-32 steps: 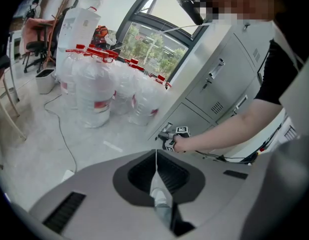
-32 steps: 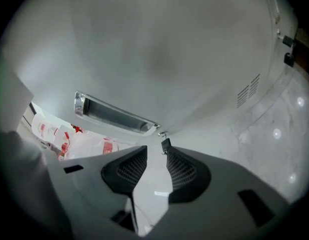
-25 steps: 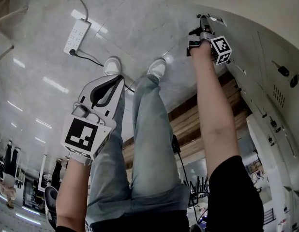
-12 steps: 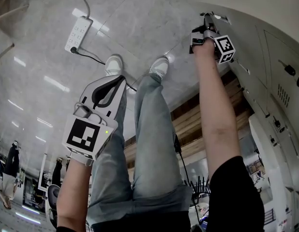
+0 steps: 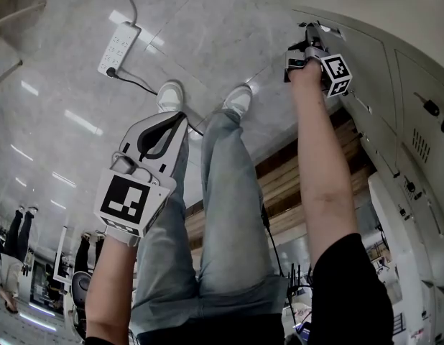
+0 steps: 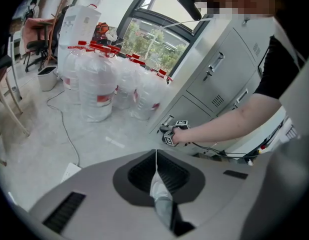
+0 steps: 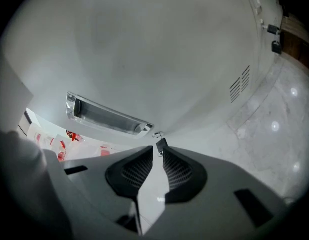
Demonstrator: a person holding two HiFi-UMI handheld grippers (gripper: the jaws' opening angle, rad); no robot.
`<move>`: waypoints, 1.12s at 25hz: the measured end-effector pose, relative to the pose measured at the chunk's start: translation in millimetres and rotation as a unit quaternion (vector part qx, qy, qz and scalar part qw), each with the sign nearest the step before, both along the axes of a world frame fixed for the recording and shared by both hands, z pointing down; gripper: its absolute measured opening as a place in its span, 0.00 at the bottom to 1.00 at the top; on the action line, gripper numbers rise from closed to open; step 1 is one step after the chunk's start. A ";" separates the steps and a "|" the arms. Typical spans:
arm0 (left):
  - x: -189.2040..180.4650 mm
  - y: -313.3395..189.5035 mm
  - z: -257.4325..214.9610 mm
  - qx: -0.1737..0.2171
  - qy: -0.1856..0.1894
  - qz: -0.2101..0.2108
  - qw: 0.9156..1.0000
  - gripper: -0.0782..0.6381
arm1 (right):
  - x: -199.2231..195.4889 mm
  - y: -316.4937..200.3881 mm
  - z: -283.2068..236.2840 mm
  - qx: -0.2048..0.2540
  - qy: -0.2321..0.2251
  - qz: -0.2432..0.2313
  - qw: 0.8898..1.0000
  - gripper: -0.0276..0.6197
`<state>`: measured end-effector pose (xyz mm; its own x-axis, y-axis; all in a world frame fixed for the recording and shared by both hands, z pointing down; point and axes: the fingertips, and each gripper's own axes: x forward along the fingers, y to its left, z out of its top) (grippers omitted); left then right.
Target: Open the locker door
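The thing between the tips of the right gripper (image 7: 159, 148) is tiny and dark, with a small metal ring just beyond it. It may be a key or a latch tab, but which cannot be made out. The jaws are clenched on this small dark tab (image 7: 161, 144), leaving only a thin gap behind it. In the head view the same gripper (image 5: 308, 30) is small and pressed up to the locker front, so the contact itself is lost there. Whether the door stands ajar or flush cannot be told.

The pale grey metal locker door (image 7: 144, 49) fills the space ahead of the right gripper, its flat face turned toward the jaws and its upper part cut off by the frame. A recessed chrome pull handle (image 7: 107, 115) sits just beyond and to the left of the jaw tips, its long axis slanting from upper left to lower right. A group of short vent slots (image 7: 239, 84) lies farther off to the right.

The left gripper (image 6: 155, 155) is squeezed closed on nothing, well apart from the door (image 6: 194, 111), over the person's blue-jeaned legs (image 5: 222, 214).
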<state>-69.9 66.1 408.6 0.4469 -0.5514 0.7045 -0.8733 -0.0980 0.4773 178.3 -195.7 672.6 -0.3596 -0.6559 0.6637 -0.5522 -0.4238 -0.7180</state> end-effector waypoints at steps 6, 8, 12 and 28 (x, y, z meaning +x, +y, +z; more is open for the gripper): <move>0.5 -5.3 0.5 0.003 0.003 -0.006 1.000 0.14 | -2.1 8.6 -0.4 -0.016 -0.002 0.000 1.000 0.15; 2.4 -6.9 -1.1 0.005 0.006 -0.007 1.000 0.14 | -1.9 13.0 -0.3 -0.019 -0.002 -0.004 1.000 0.16; 5.2 -3.7 -1.0 0.003 0.006 -0.005 1.000 0.14 | -1.7 21.3 -0.4 -0.027 -0.010 -0.002 1.000 0.18; 20.4 11.9 1.4 0.003 0.016 0.031 0.999 0.14 | 9.6 91.6 5.8 -0.043 -0.033 -0.013 0.998 0.13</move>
